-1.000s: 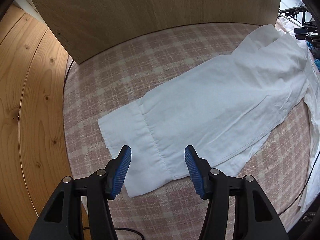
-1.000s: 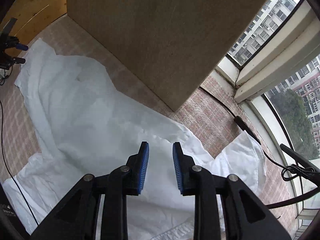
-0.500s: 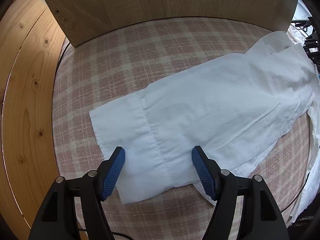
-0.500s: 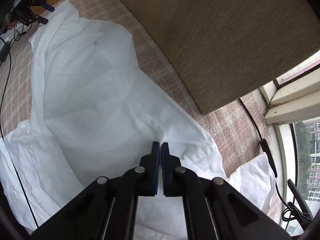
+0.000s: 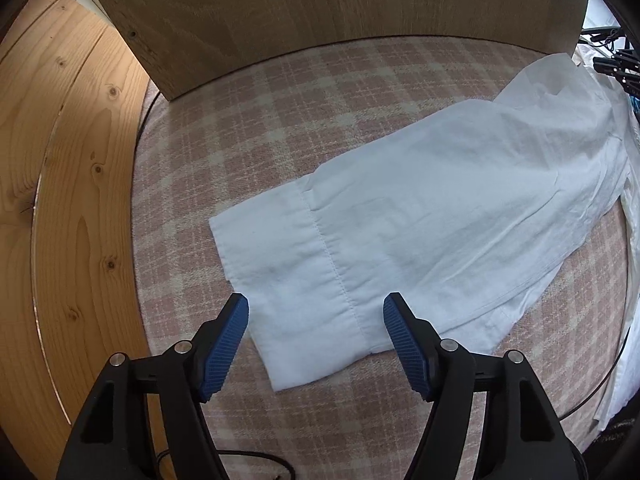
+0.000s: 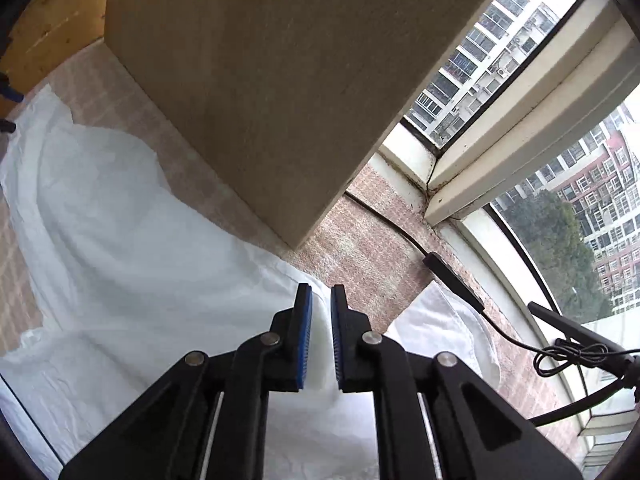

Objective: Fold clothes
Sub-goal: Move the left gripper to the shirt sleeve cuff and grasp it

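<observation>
Your left gripper [image 5: 316, 312] hangs wide open over the cuff [image 5: 280, 264] of the white shirt [image 5: 440, 216], gripping nothing — placed to take that end for a fold, likely. The sleeve lies flat on the checked mat [image 5: 248, 120], long axis running from the cuff up-right toward the body. Your right gripper [image 6: 321, 330] is opening — a narrow gap, nothing held, shirt [image 6: 120, 248] below.

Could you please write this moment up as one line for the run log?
task: fold clothes | left gripper: open above white shirt cuff | right gripper: opening, narrow gap, over shirt, holding nothing | surface: checked cloth
</observation>
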The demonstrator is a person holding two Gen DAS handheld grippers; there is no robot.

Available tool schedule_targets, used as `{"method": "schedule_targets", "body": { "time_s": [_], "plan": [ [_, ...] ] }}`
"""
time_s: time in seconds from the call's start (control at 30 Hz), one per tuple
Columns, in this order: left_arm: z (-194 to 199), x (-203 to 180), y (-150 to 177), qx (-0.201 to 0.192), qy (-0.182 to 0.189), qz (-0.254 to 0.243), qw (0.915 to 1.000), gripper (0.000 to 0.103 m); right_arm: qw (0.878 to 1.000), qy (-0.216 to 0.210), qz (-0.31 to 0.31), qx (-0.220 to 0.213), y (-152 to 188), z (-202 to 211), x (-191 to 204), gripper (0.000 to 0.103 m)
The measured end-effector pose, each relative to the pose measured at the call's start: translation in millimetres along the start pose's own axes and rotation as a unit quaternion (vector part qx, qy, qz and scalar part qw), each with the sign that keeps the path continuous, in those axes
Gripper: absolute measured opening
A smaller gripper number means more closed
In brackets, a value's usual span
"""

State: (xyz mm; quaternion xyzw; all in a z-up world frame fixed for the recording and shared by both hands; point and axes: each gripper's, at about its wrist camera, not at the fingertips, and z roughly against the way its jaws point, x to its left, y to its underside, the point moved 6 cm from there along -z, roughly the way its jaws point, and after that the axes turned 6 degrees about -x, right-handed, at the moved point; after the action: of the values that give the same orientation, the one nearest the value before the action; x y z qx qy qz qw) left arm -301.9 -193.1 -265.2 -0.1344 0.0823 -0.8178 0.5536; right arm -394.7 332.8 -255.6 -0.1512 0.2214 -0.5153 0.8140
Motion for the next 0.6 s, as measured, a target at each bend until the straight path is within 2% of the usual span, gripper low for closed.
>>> {"method": "schedule_targets", "body": {
  "time_s": [0.07, 0.17, 0.23, 0.3, 0.4, 0.43, 0.5, 0.57, 0.6],
  "plan": [
    [4.2, 9.7, 2.3, 0.001, -0.005, 0.010, 0.9999, 0.068, 0.999, -0.044, -0.017, -0.013, -10.0, 11.2, 18.7, 0.017],
    [8.5, 24.4, 5.6, 0.006, -0.011, 0.025, 0.9996, 0.069, 0.996, -0.094, -0.001, -0.010, -16.6, 15.9, 64.4, 0.017],
    [4.3, 28.8, 1.8, 0.003, -0.006, 0.041, 0.9991, 0.069, 0.994, -0.104, 0.020, 0.003, -12.3, 13.7, 94.9, 0.017],
    [-5.4, 31.1, -2.7, 0.006, 0.014, 0.064, 0.9978, 0.069, 0.993, -0.109, 0.037, 0.012, -9.3, 8.5, 112.4, 0.017],
    [-22.7, 30.0, -5.9, 0.018, 0.021, 0.076, 0.9967, 0.069, 0.993, -0.112, 0.026, 0.027, -2.7, 0.3, 119.9, 0.017],
    [-23.5, 29.6, -7.4, 0.013, 0.024, 0.077, 0.9967, 0.072, 0.993, -0.115, 0.018, 0.031, -1.1, -2.9, 120.0, 0.017],
    [-22.1, 28.9, -9.2, 0.000, 0.035, 0.082, 0.9960, 0.071, 0.992, -0.117, 0.000, 0.038, -0.6, -10.6, 116.4, 0.017],
    [-16.7, 24.9, -7.2, -0.017, 0.063, 0.100, 0.9928, 0.052, 0.993, -0.116, -0.005, 0.037, 0.4, -15.4, 115.0, 0.017],
    [-6.5, 18.3, -3.1, -0.023, 0.068, 0.106, 0.9918, 0.017, 0.993, -0.116, -0.009, 0.035, 0.9, -17.0, 114.0, 0.017]
  ]
}}
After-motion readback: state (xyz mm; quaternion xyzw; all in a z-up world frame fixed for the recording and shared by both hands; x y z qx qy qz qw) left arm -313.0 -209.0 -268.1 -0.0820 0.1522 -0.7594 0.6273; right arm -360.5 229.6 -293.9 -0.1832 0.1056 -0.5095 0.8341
